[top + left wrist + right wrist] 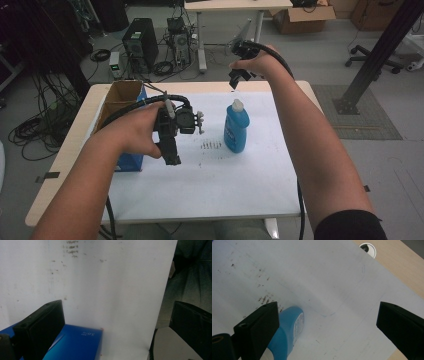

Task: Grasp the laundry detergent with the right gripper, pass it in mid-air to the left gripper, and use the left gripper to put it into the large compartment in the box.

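We are holding two grippers: left gripper (170,142) gaping wide above one cardboard box (120,100), right gripper (235,80) gaping wide, hovering above one blue bottle (236,127) standing upright mid-table (200,200)

From above our own side of the table (260,197) we look forward and down, taking in the whole top and the floor beyond. The camera on our left gripper (172,142) faces down between its two black jaws, close over the white sheet (107,290) and a corner of the blue box (75,345). The camera on our right gripper (236,77) looks down from higher up, onto the blue bottle (287,335). All three views share that white sheet.
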Motion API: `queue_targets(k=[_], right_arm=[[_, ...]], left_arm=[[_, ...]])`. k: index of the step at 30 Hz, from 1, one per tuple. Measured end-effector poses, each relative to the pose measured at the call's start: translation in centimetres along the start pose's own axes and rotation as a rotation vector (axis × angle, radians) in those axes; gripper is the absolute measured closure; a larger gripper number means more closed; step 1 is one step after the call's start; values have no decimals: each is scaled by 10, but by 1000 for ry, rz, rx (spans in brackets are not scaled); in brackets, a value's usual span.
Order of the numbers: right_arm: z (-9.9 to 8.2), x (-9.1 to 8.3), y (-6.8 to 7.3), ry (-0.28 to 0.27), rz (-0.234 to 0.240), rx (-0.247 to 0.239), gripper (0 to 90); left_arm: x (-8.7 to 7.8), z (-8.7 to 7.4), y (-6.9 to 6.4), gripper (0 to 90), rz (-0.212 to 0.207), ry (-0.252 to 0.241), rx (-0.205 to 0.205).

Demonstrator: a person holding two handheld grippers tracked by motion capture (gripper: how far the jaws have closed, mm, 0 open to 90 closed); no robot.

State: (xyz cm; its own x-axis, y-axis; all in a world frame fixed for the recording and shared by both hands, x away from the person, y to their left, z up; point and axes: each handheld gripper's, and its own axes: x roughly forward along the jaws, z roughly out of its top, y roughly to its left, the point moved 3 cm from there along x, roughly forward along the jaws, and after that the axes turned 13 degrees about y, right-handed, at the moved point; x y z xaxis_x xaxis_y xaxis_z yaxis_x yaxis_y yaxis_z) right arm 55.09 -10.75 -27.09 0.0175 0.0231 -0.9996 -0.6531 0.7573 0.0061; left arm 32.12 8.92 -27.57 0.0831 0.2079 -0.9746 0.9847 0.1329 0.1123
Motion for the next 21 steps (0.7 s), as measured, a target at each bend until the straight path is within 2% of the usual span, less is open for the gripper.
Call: queue_targets(k=[8,11,21], right_arm=[[-6,-5,-2,-17,2,13,47],[-12,-7,-1,-38,3,14,48],[-38,-16,-5,-51,4,24,47]], left_arm=[[0,-1,-1,2,1,4,-2],[0,-1,-2,2,4,0,2],[1,-1,-4,2,2,8,1]])
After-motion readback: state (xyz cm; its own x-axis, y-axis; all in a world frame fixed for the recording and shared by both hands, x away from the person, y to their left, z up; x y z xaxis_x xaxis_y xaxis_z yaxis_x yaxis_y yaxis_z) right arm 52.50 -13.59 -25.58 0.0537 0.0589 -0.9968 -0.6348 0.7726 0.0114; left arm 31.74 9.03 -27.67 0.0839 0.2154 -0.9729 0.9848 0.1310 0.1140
